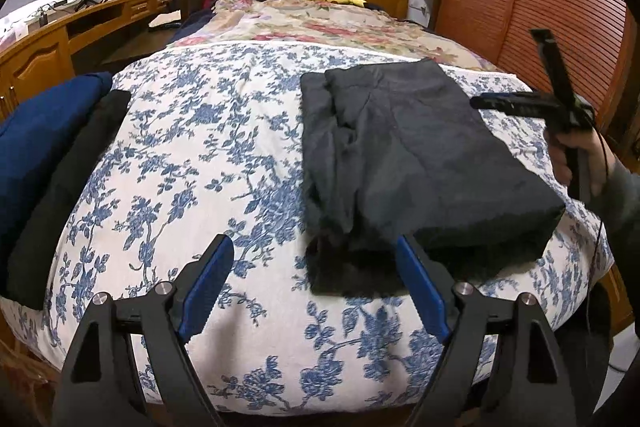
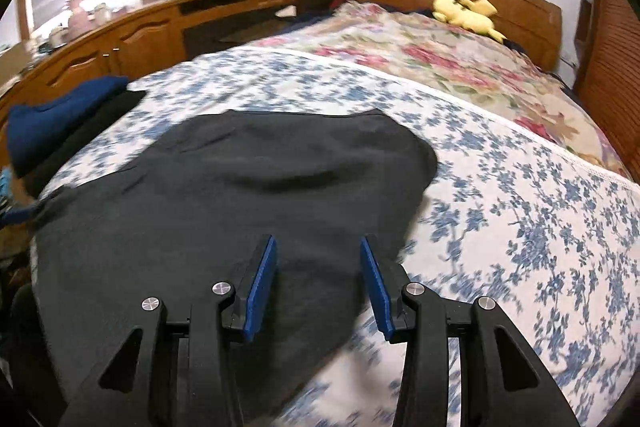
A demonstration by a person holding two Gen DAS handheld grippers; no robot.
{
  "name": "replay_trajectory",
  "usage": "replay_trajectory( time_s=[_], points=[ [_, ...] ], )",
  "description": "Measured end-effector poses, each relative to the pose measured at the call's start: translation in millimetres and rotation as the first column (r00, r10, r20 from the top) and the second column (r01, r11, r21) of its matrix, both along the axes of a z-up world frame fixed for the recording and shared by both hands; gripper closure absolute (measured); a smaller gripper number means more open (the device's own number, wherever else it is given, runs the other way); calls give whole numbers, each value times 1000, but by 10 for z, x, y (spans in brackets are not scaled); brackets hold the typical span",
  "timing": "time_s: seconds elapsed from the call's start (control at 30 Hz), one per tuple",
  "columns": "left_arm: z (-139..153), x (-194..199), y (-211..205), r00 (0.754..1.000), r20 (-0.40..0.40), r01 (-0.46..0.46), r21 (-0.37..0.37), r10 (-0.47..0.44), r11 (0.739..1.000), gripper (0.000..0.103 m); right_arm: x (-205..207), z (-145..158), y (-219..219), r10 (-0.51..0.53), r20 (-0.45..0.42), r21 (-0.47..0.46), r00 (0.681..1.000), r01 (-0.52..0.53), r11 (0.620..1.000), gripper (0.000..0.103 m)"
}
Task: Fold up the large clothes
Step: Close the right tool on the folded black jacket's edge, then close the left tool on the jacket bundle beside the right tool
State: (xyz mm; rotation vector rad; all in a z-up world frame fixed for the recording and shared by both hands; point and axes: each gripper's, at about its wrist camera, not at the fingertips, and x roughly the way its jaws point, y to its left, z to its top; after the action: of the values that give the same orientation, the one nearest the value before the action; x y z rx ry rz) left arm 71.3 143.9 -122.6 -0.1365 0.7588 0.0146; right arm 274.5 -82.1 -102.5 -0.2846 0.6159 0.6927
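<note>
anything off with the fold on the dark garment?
Yes: the dark garment is folded unevenly. In the left wrist view a lower layer sticks out past the top layer along its left side and near corner, rumpled rather than flush.

Left gripper [image 1: 316, 263] is pointing forward and downward, jaws standing wide apart, blue pads [image 1: 208, 285] facing each other with nothing pressed between them. Right gripper [image 2: 318, 267] is tilting downward too, jaws parted to a moderate gap, pads [image 2: 262, 283] gripping nothing. In the left wrist view, the right gripper [image 1: 516, 103] is showing at the right edge, raised, with a hand [image 1: 576, 159] wrapping its handle and a grey sleeve [image 1: 624, 203] trailing behind.
</note>
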Motion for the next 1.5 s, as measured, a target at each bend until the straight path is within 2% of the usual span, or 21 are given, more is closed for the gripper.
replay_trajectory(
  time_s=[0.07, 0.17, 0.3, 0.4, 0.67, 0.7, 0.77, 0.83, 0.9, 0.97, 1.13, 1.33, 1.47, 1.5],
  points=[
    [-36, 5, 41, 1000, -5, -7, 0, 7, 1000, 20, 134, -9, 71, -28, -8, -11, 1000, 28, 1000, 58],
    [-85, 13, 114, 1000, -5, -20, -10, 20, 1000, 20, 291, -42, 130, -63, -30, -11, 998, 63, 998, 51],
    [-121, 8, 180, 1000, -3, -27, -21, 27, 999, 20, 499, -95, 144, -89, -86, 27, 992, 92, 995, 29],
    [-150, 9, 215, 1000, -4, -29, -30, 29, 999, 20, 673, -138, 177, -112, -126, 47, 986, 119, 992, 18],
    [-188, 21, 200, 1000, -8, -19, -40, 19, 999, 20, 1066, -355, 343, -91, -302, 93, 949, 124, 988, 14],
    [-187, 22, 194, 1000, -8, -17, -41, 17, 999, 20, 1089, -387, 363, -77, -326, 106, 942, 117, 987, 17],
    [-184, 23, 180, 1000, -7, -16, -44, 15, 999, 20, 1088, -448, 421, -21, -375, 143, 927, 81, 986, 30],
    [-176, 20, 151, 1000, -7, -10, -41, 10, 999, 20, 999, -420, 463, -15, -324, 123, 946, 58, 991, 42],
    [-172, 19, 133, 1000, -6, -6, -39, 6, 999, 20, 933, -370, 428, -3, -298, 117, 955, 39, 992, 64],
    [-165, 26, 113, 1000, -5, -2, -38, 2, 999, 20, 852, -316, 335, 6, -282, 114, 959, 27, 993, 70],
    [-149, 78, 101, 1000, 4, 14, -52, -14, 999, 20, 547, -249, 74, 7, -238, 54, 971, 6, 999, 71],
    [-177, 244, 120, 999, 9, 50, -77, -50, 996, 21, 132, -171, -487, -64, -249, 57, 966, 81, 995, 70],
    [-214, 416, 120, 996, 0, 84, -103, -84, 991, 47, -60, -189, -802, -125, -257, 97, 958, 154, 983, 65],
    [-236, 477, 118, 996, -13, 81, -97, -83, 992, 50, -82, -188, -853, -137, -258, 107, 956, 169, 980, 65]
  ],
)
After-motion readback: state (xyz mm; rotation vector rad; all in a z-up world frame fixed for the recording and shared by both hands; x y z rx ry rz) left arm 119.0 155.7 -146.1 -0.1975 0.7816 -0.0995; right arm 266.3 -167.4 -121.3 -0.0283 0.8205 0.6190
